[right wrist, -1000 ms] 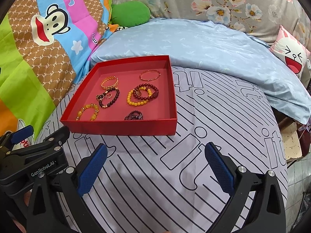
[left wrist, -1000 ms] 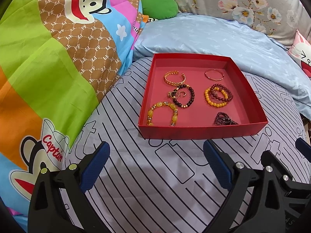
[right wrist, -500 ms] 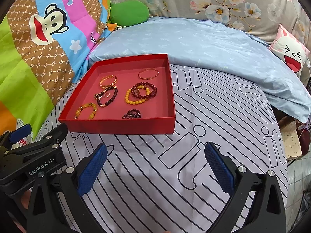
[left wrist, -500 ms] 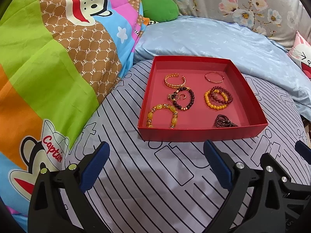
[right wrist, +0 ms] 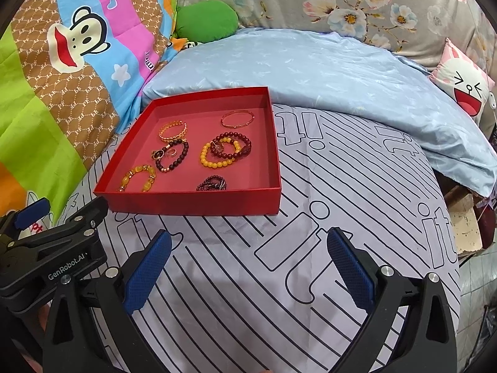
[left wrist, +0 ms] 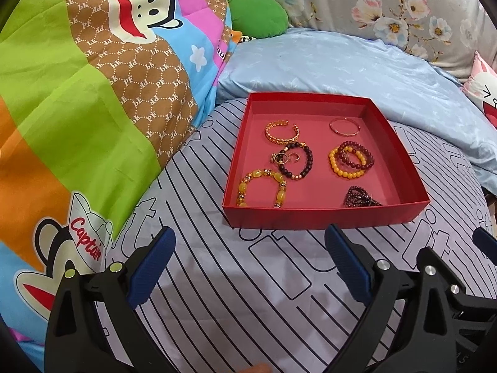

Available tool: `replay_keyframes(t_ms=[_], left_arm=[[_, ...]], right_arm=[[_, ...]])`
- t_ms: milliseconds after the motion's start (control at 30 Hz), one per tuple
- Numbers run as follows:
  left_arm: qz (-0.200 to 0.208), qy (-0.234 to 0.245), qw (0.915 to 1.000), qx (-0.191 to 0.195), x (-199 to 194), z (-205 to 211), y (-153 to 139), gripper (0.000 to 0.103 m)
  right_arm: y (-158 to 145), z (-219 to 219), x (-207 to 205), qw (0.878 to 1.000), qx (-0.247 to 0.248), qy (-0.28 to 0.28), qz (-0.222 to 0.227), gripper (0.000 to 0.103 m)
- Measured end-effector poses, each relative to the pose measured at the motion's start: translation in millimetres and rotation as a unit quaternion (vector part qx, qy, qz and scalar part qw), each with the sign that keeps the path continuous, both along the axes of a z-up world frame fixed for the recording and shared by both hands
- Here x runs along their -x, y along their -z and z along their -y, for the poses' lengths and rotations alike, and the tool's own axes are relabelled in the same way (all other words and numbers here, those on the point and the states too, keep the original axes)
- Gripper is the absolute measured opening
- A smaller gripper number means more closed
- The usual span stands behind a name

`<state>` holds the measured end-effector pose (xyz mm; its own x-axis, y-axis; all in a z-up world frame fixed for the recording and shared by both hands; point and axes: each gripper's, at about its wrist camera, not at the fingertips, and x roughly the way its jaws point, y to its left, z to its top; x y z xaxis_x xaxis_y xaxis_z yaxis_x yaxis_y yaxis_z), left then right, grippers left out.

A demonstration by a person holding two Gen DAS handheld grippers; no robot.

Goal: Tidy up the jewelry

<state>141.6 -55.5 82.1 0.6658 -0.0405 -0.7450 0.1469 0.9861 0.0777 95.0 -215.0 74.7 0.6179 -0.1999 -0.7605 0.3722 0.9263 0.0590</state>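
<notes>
A shallow red tray [left wrist: 313, 216] [right wrist: 198, 203] rests on a striped grey sheet and holds several bracelets. Among them are a gold cuff [left wrist: 282, 130], a thin rose bangle [left wrist: 344, 126], a dark bead bracelet with small rings [left wrist: 295, 160], a yellow bead bracelet [left wrist: 344, 163] overlapped by a dark red one [left wrist: 355, 155], an amber bracelet [left wrist: 262, 188] and a dark bundle [left wrist: 360, 197]. My left gripper [left wrist: 250, 248] hovers open in front of the tray's near wall. My right gripper [right wrist: 248, 250] is also open and empty, just in front of the tray's right corner.
A bright cartoon-print quilt [left wrist: 77, 108] rises on the left. A pale blue pillow [right wrist: 326, 71] lies behind the tray, with a green cushion [right wrist: 205, 20] and a cartoon-face pillow [right wrist: 462, 87] farther back. The bed's edge drops off at the right [right wrist: 466, 227].
Both grippers have drifted slightly, so the tray sits a little differently in each view. Their jaws stay equally wide and the jewelry has not moved.
</notes>
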Motion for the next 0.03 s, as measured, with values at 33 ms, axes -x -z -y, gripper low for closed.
replay_keyframes(t_ms=[33], left_arm=[[-0.001,0.001,1.0,-0.001,-0.3,0.1,0.0,0.092]], right_arm=[[-0.2,-0.1,-0.1,1.0,0.0,0.0,0.0,0.097]])
